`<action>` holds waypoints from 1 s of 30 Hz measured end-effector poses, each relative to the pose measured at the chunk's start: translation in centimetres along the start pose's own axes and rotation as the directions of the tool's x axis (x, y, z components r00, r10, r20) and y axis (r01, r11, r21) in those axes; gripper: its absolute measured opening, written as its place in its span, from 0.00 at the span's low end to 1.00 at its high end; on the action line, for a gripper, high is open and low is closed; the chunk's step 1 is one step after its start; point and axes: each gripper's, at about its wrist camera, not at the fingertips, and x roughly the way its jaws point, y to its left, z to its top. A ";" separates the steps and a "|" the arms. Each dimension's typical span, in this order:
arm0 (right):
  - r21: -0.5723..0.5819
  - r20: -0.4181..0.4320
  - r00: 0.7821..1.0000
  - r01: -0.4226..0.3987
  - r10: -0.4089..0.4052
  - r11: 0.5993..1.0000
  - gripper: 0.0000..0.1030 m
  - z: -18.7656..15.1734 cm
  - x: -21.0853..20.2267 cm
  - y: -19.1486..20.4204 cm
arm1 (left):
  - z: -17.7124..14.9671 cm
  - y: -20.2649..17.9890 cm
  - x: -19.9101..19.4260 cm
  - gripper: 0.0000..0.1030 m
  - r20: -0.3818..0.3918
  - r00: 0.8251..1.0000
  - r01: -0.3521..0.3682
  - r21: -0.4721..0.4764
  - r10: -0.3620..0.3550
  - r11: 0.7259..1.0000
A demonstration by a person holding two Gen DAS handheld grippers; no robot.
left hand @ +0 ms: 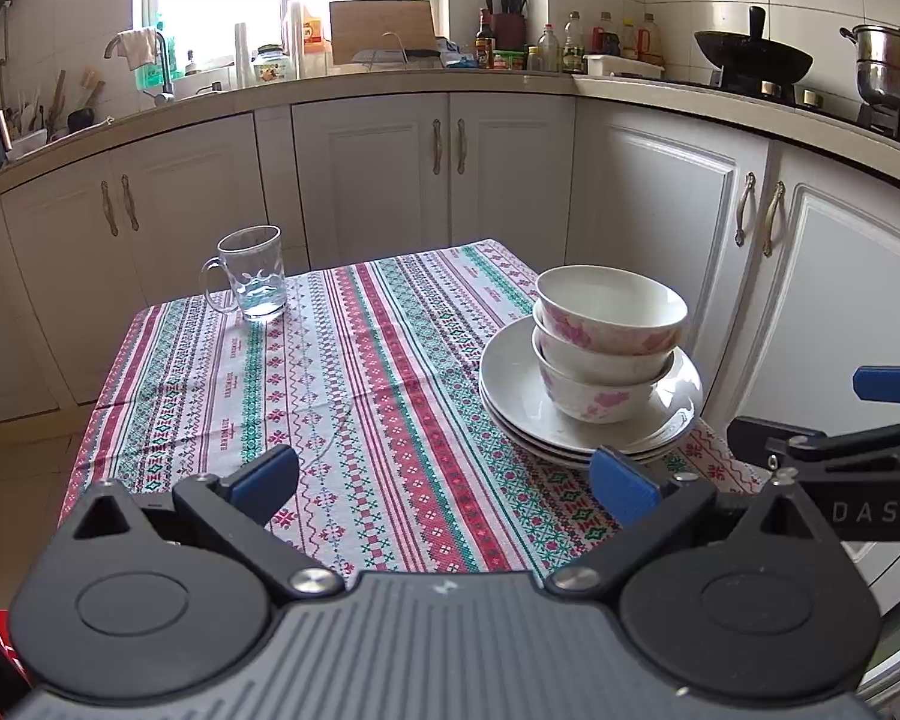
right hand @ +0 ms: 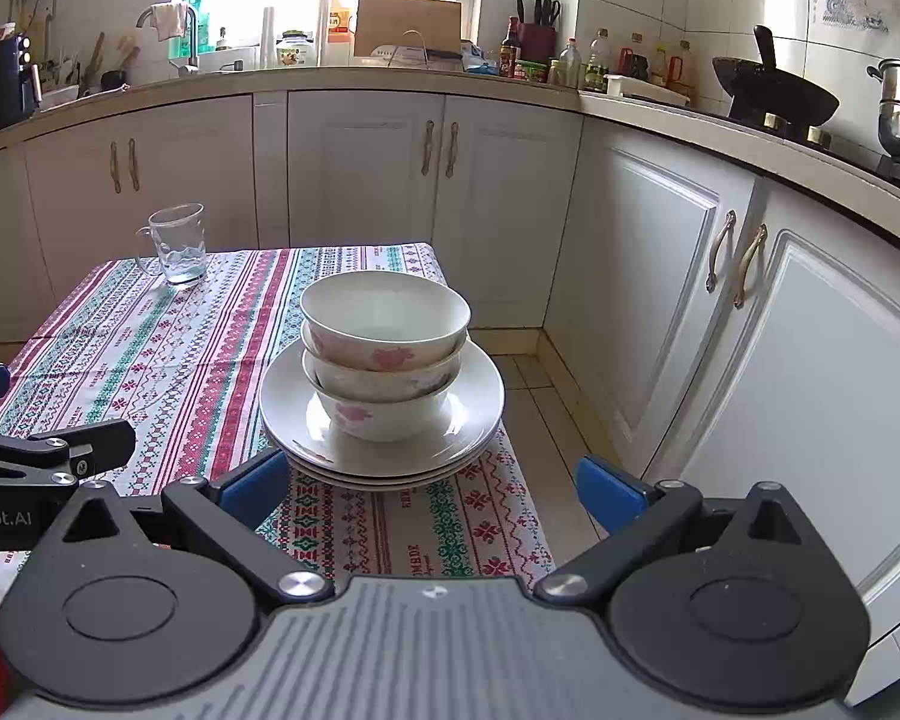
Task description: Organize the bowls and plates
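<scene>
Your three bowls (right hand: pixel 384 354) sit nested on the stacked plates (right hand: pixel 480 420) at the table's (right hand: pixel 150 348) right near corner. Both the left hand-held gripper (left hand: pixel 444 483) and right hand-held gripper (right hand: pixel 432 492) gape wide, holding nothing. The stacking looks done; your next move is probably just to pull clear without nudging the pile.

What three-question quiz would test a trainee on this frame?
1. How many bowls are nested in the bowl stack?
2. True or false: the left tongs grip a plate.
3. The glass mug stands: A) on the plates, B) apart near the far corner of the tablecloth, C) inside a bowl.

Key: 1) three; 2) false, both left and right tongs are open and hold nothing; 3) B.
</scene>
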 end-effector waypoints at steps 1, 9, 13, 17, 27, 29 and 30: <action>0.000 0.000 1.000 0.001 -0.001 1.000 1.00 0.0 0.0 0.0 | 0.0 0.0 0.0 0.99 -0.002 1.000 0.001 -0.001 -0.001 1.000; -0.006 0.001 1.000 0.006 -0.006 1.000 1.00 0.0 0.0 0.1 | 0.0 0.2 -0.2 1.00 -0.003 1.000 0.001 -0.012 -0.001 1.000; -0.010 0.004 1.000 0.011 -0.011 1.000 1.00 0.1 -0.1 0.1 | 0.0 0.1 -0.2 1.00 -0.004 1.000 -0.002 -0.015 0.002 1.000; -0.017 0.005 1.000 0.018 -0.018 1.000 1.00 0.1 -0.2 0.2 | 0.0 0.1 -0.2 1.00 -0.007 1.000 -0.006 -0.016 0.005 1.000; -0.022 0.008 1.000 0.025 -0.025 0.999 1.00 0.2 -0.3 0.3 | 0.0 0.1 -0.3 1.00 -0.007 1.000 -0.008 -0.015 0.008 1.000; -0.023 0.010 1.000 0.026 -0.026 0.999 1.00 0.2 -0.3 0.3 | 0.0 0.0 -0.3 1.00 -0.008 1.000 -0.008 -0.015 0.008 1.000; -0.023 0.009 1.000 0.026 -0.026 0.999 1.00 0.2 -0.3 0.3 | 0.0 0.0 -0.3 1.00 -0.009 1.000 -0.009 -0.015 0.009 1.000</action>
